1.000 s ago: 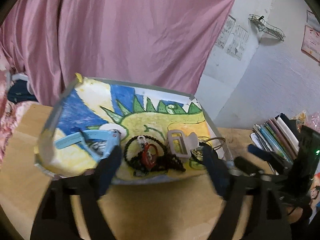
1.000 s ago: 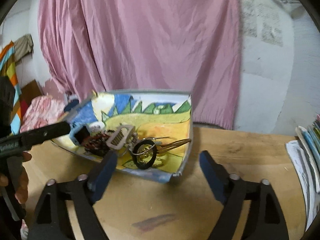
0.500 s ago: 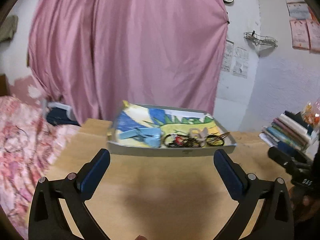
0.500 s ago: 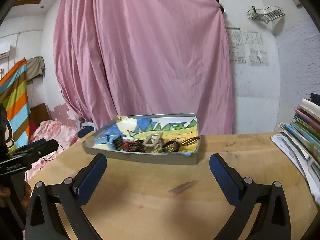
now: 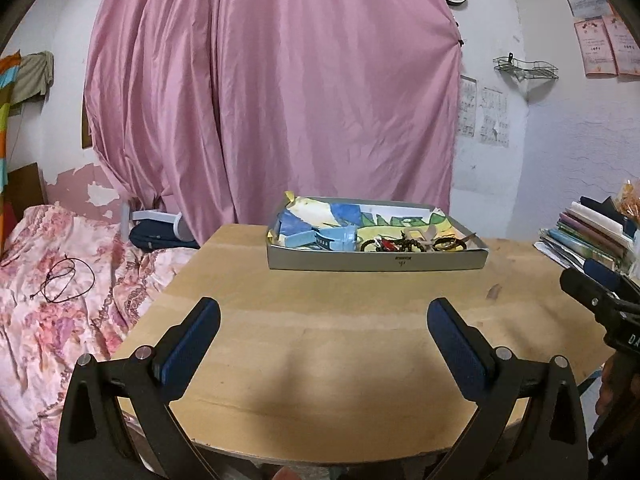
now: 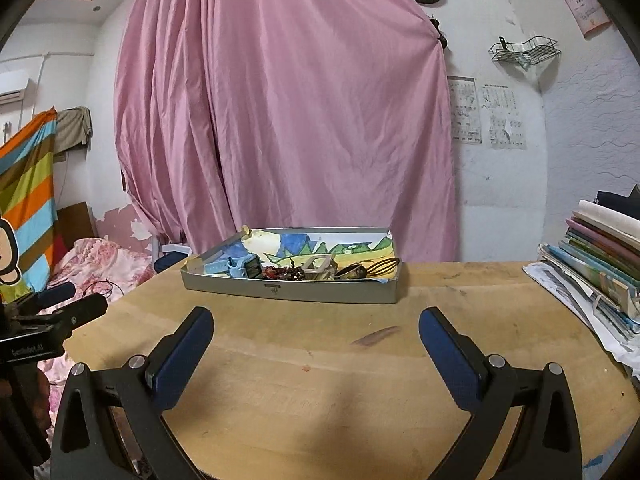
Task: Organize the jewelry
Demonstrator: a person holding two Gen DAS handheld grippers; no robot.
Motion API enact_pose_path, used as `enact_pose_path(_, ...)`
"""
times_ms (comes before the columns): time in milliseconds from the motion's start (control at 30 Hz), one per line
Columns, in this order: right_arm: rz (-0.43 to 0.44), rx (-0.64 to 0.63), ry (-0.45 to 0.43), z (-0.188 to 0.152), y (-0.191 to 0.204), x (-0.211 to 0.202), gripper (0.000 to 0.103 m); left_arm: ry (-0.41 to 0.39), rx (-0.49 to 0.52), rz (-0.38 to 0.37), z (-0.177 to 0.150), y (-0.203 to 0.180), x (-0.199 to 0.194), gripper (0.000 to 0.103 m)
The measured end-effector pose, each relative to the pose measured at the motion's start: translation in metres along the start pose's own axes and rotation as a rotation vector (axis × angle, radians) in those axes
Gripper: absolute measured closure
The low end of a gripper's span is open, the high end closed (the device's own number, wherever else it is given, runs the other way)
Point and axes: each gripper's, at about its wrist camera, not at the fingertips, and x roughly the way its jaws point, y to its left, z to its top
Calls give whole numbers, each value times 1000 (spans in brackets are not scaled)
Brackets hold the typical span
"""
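Observation:
A shallow grey tray (image 5: 376, 262) (image 6: 288, 292) lined with a bright drawing sits at the far side of the wooden table. Inside lie a light blue watch (image 5: 334, 238) (image 6: 240, 267), dark beads with a red piece (image 5: 386, 245) (image 6: 280, 272), a pale hair clip (image 6: 318, 264) and dark rings (image 5: 450, 244) (image 6: 352, 270). My left gripper (image 5: 324, 322) hangs open over the near table, well short of the tray, nothing between its fingers. My right gripper (image 6: 316, 330) is likewise open and empty, also back from the tray.
A stack of books and papers (image 6: 600, 256) (image 5: 588, 236) lies on the table's right side. A bed with a pink floral cover (image 5: 60, 280) borders the table on the left. A pink curtain (image 6: 288, 112) hangs behind the tray. The other gripper's body shows at each view's edge.
Both grippers have drawn back and risen from right at the tray to the near side of the table. The tray now lies flat and farther off.

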Motion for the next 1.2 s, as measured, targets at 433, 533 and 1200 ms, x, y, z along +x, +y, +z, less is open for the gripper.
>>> enact_pose_path(433,5,-5,19,-2,3,3,0,6,-48,-10,1,13,-5,2)
enact_pose_path(533,5,-6,21,-2,3,3,0,7,-48,-11,2,13,-4,2)
enact_pose_path(1200,8,-3,42,-5,1,12,0,71,-44,53,1,3,6,2)
